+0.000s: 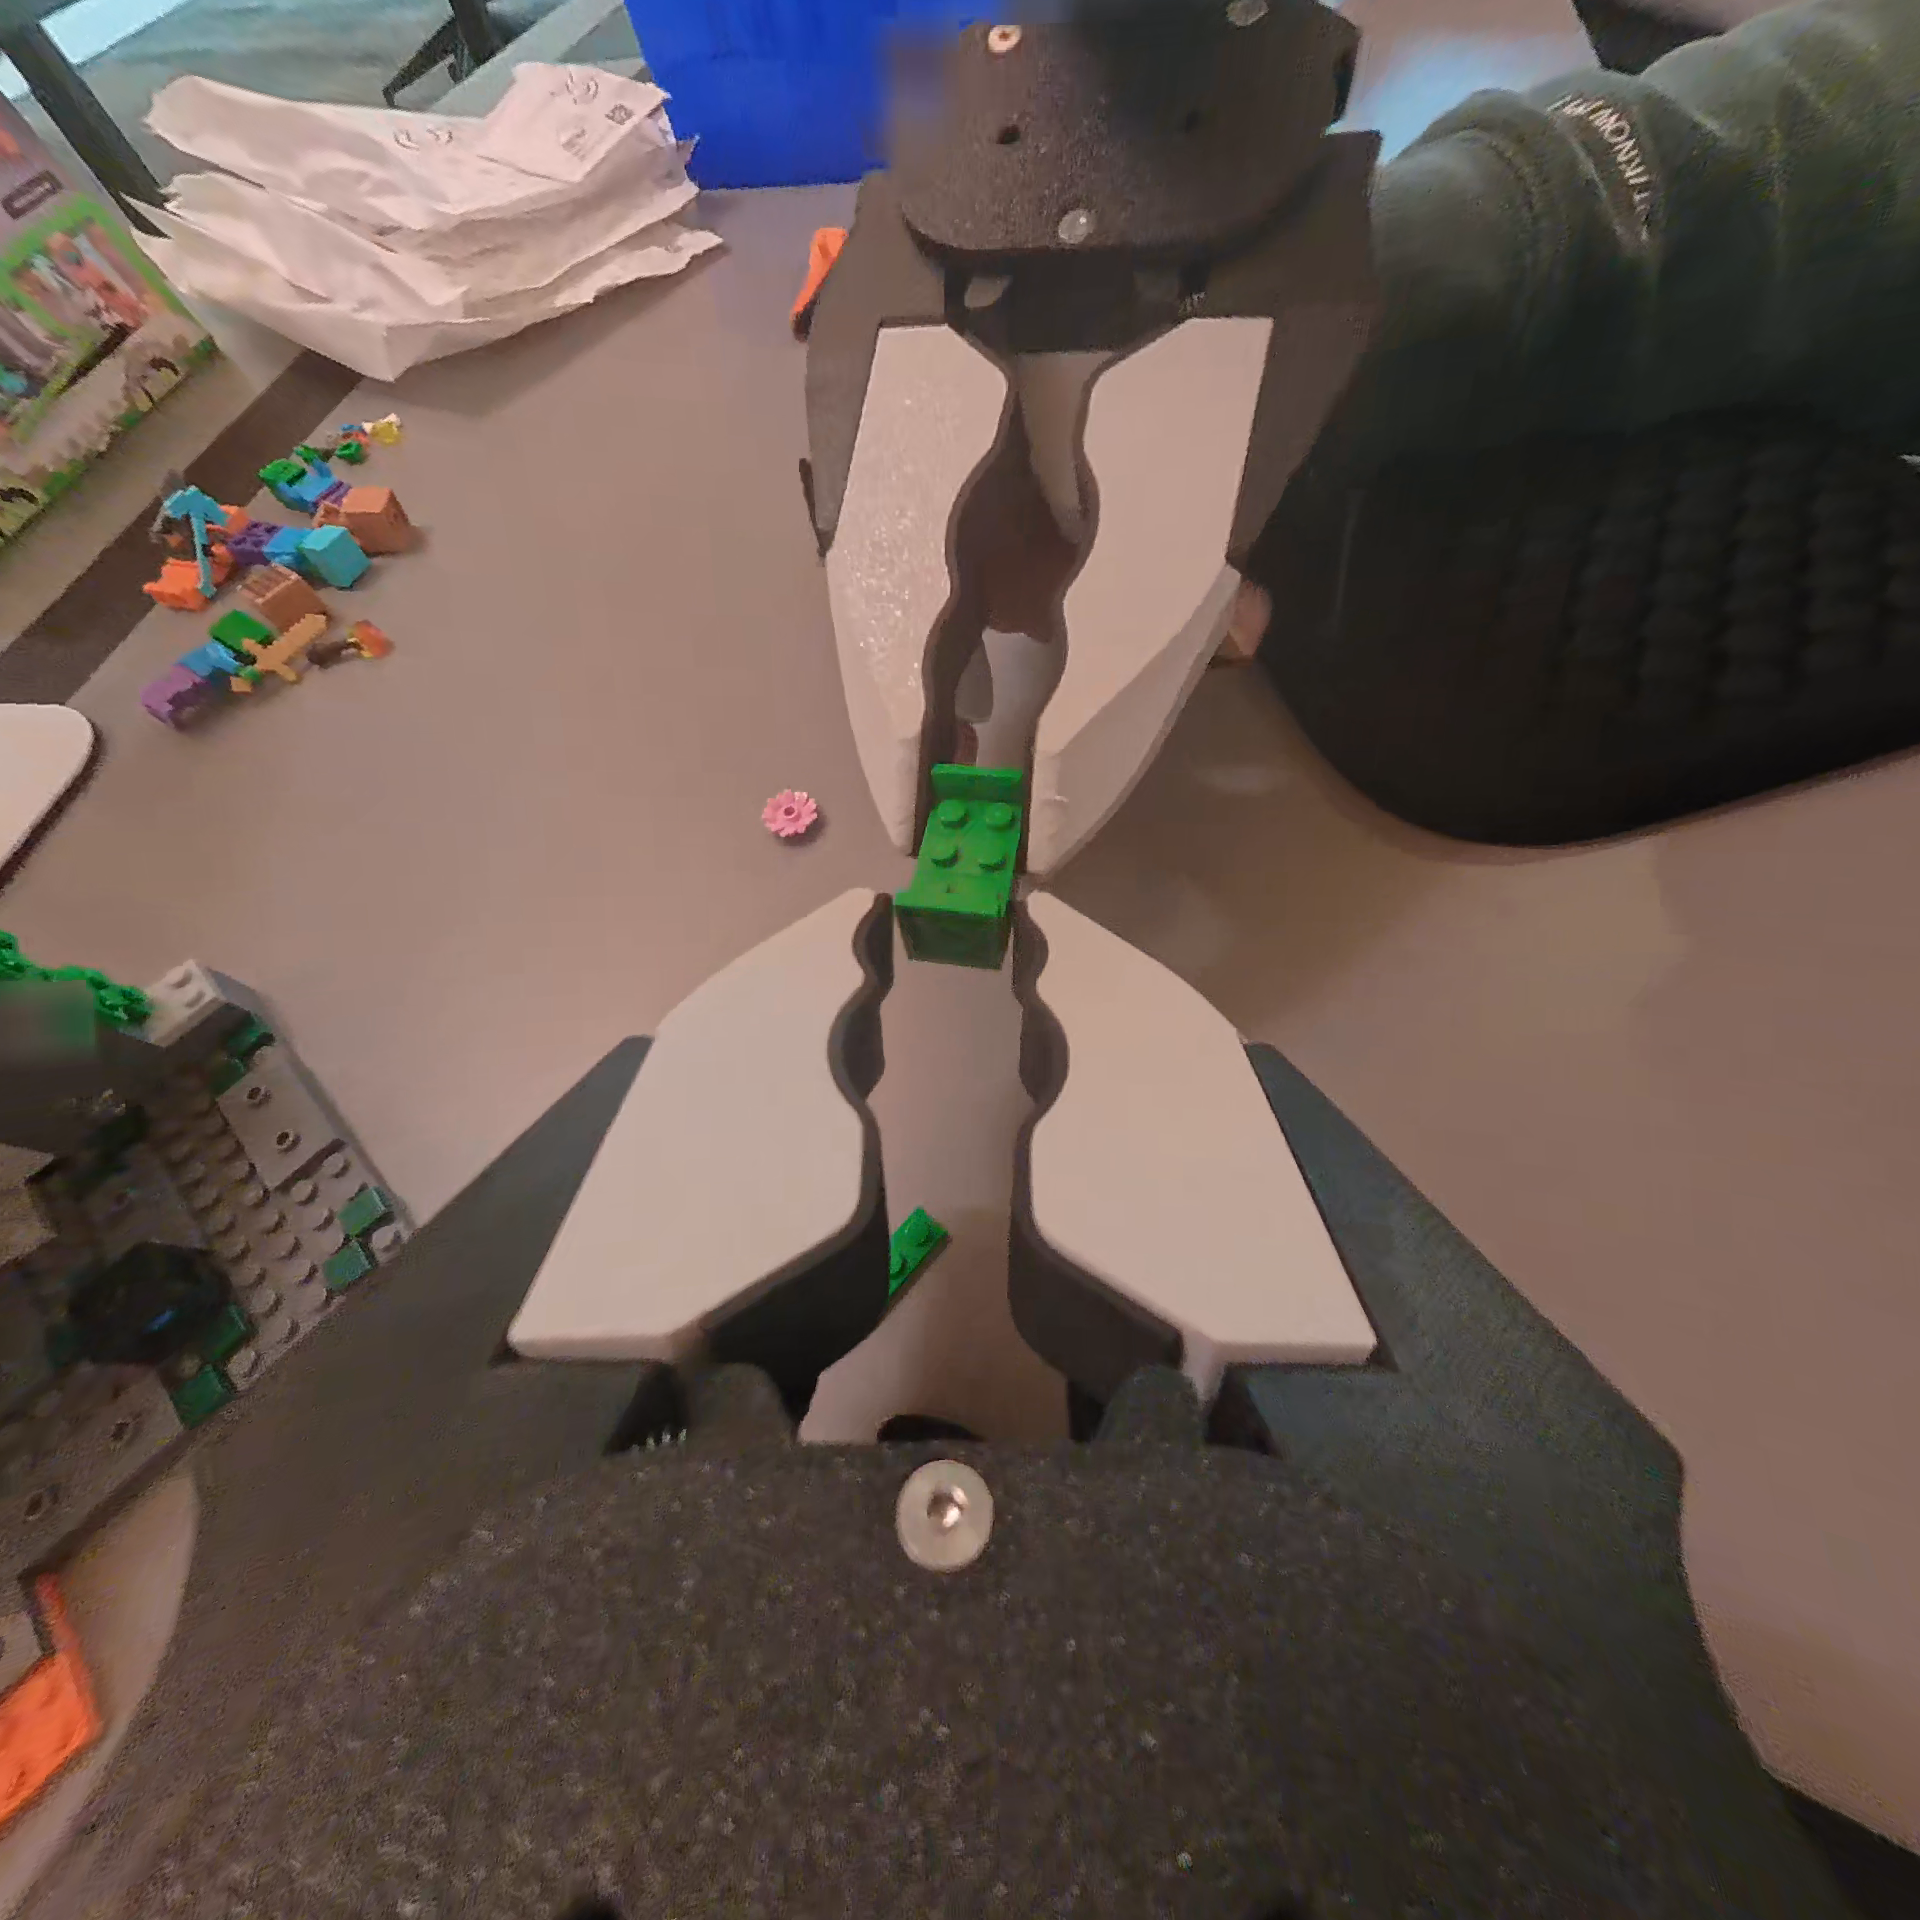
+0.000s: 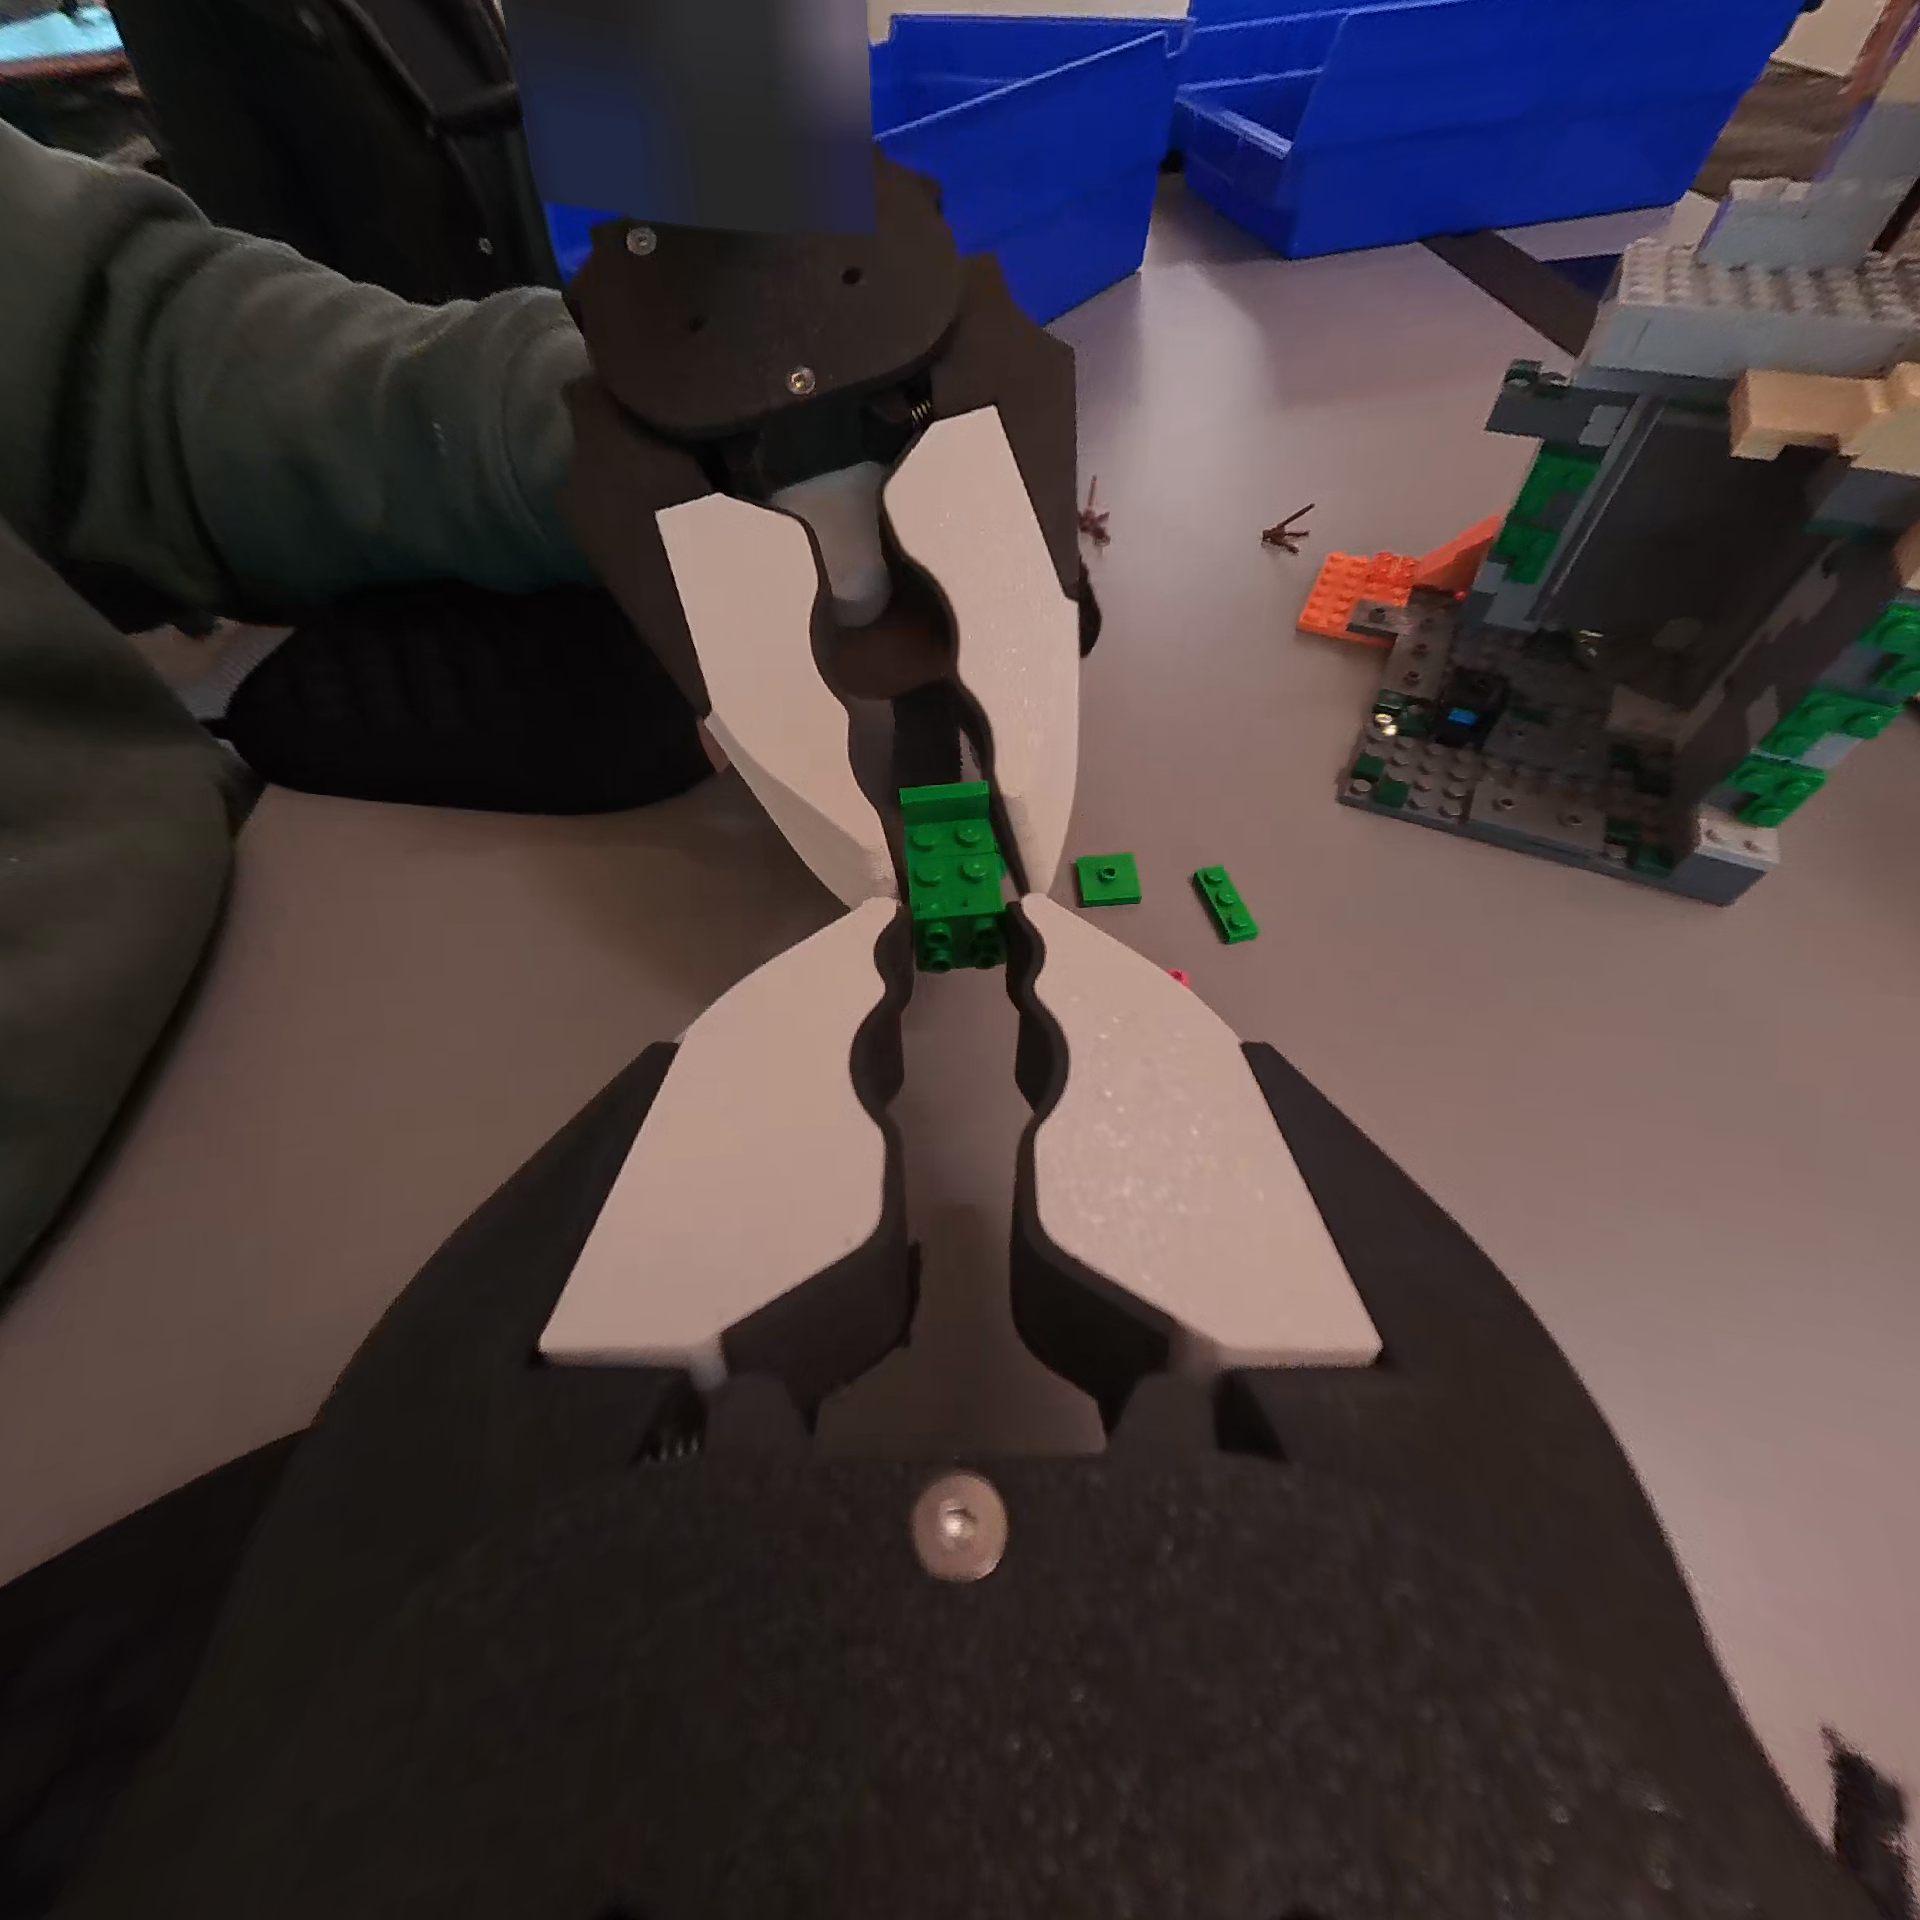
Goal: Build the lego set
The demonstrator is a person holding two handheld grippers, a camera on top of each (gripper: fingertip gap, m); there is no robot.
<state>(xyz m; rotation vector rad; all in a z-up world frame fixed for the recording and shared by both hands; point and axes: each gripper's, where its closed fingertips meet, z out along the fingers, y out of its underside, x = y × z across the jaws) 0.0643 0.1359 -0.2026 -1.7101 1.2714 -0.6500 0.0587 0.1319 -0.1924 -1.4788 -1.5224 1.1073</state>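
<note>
A small green lego assembly (image 1: 956, 883) of stacked plates and a brick is held above the grey table between both grippers, which face each other tip to tip. My left gripper (image 1: 951, 925) is shut on its near end. My right gripper (image 1: 977, 847) comes from the far side and is shut on its other end. In the right wrist view the same assembly (image 2: 951, 883) sits between my right gripper (image 2: 958, 920) and the left gripper (image 2: 951, 878). The large grey and green lego build (image 2: 1662, 623) stands on the table at right; it also shows in the left wrist view (image 1: 260, 1195).
Two loose green plates (image 2: 1108, 880) (image 2: 1226, 904) lie beside the build, with orange pieces (image 2: 1361, 592) behind. A pink flower piece (image 1: 792, 814), a pile of small coloured figures (image 1: 270, 561), white paper bags (image 1: 416, 208), the set's box (image 1: 73, 343) and blue bins (image 2: 1351, 125) surround. A person's dark sleeve (image 1: 1610, 416) is close. Less than 4 cm separates the two grippers' tips.
</note>
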